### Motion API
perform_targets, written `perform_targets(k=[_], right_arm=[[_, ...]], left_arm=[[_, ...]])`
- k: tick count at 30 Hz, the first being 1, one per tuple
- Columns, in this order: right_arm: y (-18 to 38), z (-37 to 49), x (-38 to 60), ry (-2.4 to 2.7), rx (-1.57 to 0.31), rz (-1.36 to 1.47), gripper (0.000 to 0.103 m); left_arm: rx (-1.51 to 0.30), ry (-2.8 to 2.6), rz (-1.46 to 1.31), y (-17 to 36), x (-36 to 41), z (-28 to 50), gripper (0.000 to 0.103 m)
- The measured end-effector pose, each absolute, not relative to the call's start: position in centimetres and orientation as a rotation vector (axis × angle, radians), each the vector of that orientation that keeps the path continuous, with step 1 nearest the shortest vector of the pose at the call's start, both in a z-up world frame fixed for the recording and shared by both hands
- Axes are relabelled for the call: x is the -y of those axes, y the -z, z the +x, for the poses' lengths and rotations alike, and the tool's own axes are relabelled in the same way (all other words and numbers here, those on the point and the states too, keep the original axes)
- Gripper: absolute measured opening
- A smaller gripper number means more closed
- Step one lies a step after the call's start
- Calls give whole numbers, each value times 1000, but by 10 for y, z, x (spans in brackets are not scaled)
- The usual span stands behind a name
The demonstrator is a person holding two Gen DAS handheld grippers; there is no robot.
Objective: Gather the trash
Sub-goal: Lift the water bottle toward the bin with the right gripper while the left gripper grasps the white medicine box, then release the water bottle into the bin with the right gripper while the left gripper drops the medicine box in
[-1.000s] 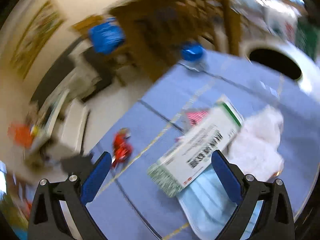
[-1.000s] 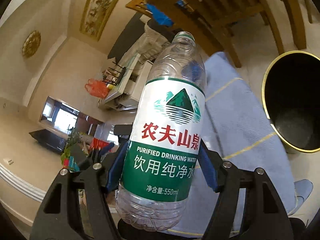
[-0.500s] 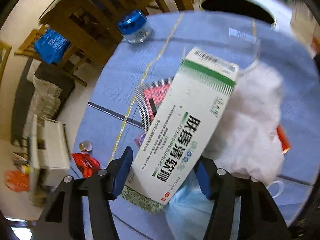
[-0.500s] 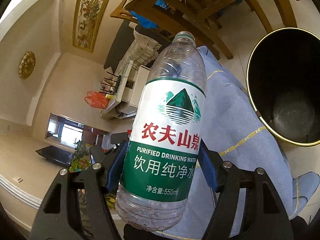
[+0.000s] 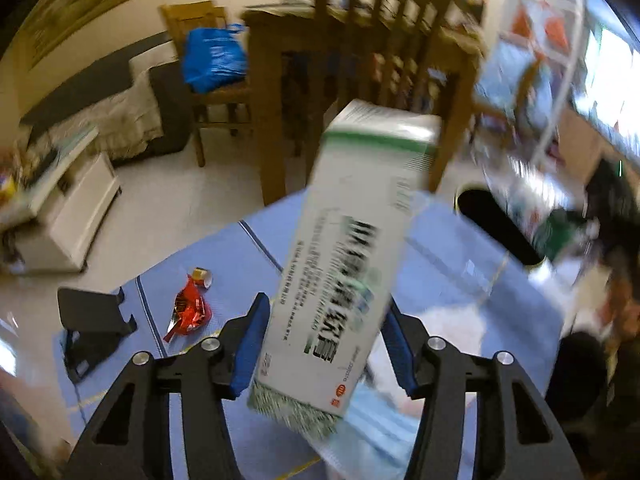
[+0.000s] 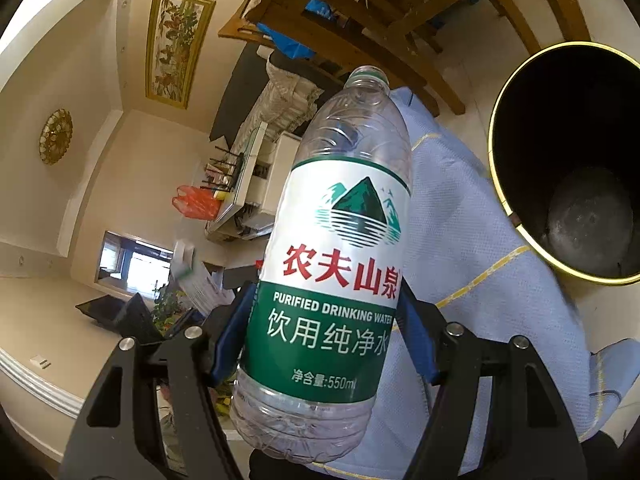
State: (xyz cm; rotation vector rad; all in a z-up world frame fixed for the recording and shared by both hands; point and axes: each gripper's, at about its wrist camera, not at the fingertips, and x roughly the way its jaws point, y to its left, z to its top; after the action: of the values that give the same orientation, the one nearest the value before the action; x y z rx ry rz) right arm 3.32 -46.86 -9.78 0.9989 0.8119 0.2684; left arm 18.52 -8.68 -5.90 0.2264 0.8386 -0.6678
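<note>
My left gripper (image 5: 324, 340) is shut on a white and green medicine box (image 5: 352, 248) and holds it lifted above the blue table cloth (image 5: 240, 256). My right gripper (image 6: 326, 332) is shut on an empty, uncapped clear water bottle (image 6: 340, 240) with a green and white label, held upright beside the black bin (image 6: 568, 152) with a gold rim. The bin also shows in the left wrist view (image 5: 496, 228) past the far table edge. A red wrapper (image 5: 186, 312) and a small foil scrap (image 5: 202, 276) lie on the cloth at the left.
A black phone stand (image 5: 94, 320) sits at the cloth's left corner. A white tissue (image 5: 436, 316) and a blue face mask (image 5: 372, 440) lie under the box. Wooden chairs (image 5: 384, 64) stand behind the table, one with a blue bag (image 5: 212, 56).
My left gripper closed on the medicine box and lifted it off the table, tilting up toward the room. My right gripper moved the bottle nearer the bin.
</note>
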Motion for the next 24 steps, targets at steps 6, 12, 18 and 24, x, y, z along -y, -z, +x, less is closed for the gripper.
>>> perform_targets(k=[6, 12, 18, 24], right_arm=[[107, 27, 524, -26, -804, 938, 66], [153, 36, 579, 178, -860, 984, 62], [155, 45, 585, 188, -848, 946, 62], [156, 40, 593, 169, -803, 1001, 62]], left_arm=[[-803, 723, 218, 32, 146, 151, 39], [-833, 766, 266, 45, 229, 140, 32], [-876, 670, 314, 52, 217, 153, 27], [-927, 621, 246, 78, 198, 160, 26]])
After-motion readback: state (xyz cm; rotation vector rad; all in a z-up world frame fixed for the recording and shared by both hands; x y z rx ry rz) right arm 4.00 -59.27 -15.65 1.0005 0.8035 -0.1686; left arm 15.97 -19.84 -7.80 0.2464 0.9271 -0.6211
